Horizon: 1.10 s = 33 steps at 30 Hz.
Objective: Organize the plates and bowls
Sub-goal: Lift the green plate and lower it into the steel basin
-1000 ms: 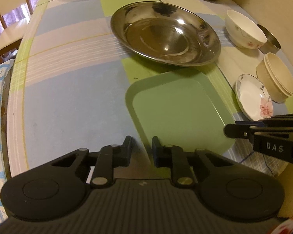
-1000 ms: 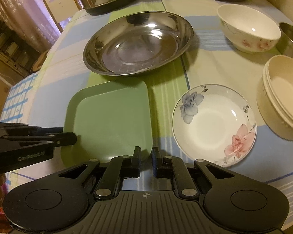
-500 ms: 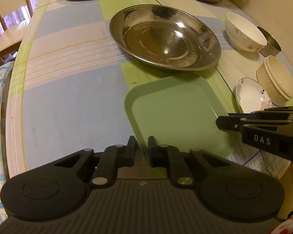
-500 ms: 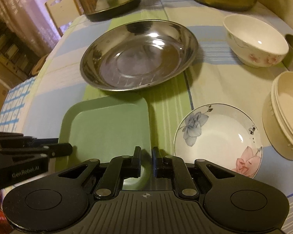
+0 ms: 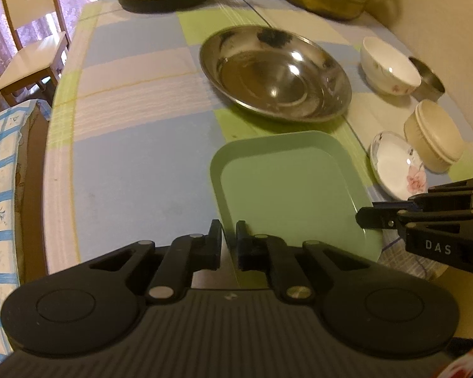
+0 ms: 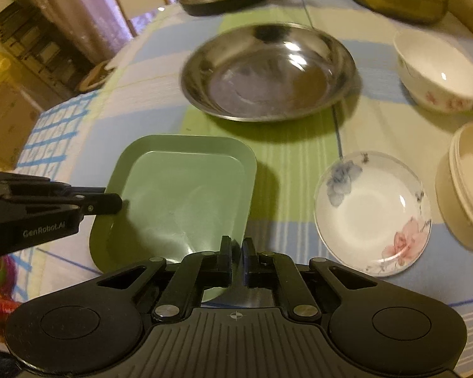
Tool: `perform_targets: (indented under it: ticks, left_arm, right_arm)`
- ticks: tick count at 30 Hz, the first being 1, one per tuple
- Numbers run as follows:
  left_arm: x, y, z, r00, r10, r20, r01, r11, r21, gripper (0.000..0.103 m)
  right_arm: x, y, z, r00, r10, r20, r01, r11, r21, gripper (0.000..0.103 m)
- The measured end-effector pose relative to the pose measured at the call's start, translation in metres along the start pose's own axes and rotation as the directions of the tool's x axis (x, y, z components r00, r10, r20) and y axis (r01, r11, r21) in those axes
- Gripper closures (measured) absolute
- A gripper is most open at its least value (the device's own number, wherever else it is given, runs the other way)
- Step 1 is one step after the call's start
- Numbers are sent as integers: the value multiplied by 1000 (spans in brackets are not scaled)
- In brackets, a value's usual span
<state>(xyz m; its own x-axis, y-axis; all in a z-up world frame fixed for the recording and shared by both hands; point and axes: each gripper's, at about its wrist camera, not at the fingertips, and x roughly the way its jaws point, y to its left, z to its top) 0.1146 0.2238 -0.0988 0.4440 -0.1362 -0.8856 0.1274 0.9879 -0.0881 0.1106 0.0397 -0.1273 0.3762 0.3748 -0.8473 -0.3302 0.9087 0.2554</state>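
Jaws of both grippers, angled downward, clamp the green tray [image 5: 287,189].

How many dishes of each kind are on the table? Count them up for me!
Green tray: 1
Big metal dish: 1
Flowered saucer: 1
White flowered bowl: 1
Small metal bowl: 1
Cream bowls, stacked: at least 2, exact count unclear
Total: at least 7
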Motion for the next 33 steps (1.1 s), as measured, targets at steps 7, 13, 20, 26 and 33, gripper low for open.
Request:
perform_targets:
  ticks: [7, 13, 20, 26, 33]
  left_arm:
    - [-20, 4, 24, 996, -6, 89, 6, 1000, -4, 95]
    - [-8, -6, 56, 988, -16, 156, 13, 1000, 20, 95]
    - [21, -14, 95, 982, -38, 184, 30, 999, 45, 95]
    - [53, -16, 120, 987, -31, 160, 21, 998, 67, 95]
    - [84, -12, 138, 992, -19, 125, 10, 997, 73, 95]
  right_arm:
    - [-21, 5, 18, 996, 25, 84, -23, 1000, -17, 97]
    - [-20, -9, 42, 990, -19, 141, 17, 1000, 17, 97]
    - [-9, -36, 75, 981, -79, 175, 64, 994, 90, 97]
    - [11, -53, 96, 979, -119, 168, 96, 986, 136, 97]
    - [35, -68, 111, 981, -132, 142, 109, 981, 159, 97]
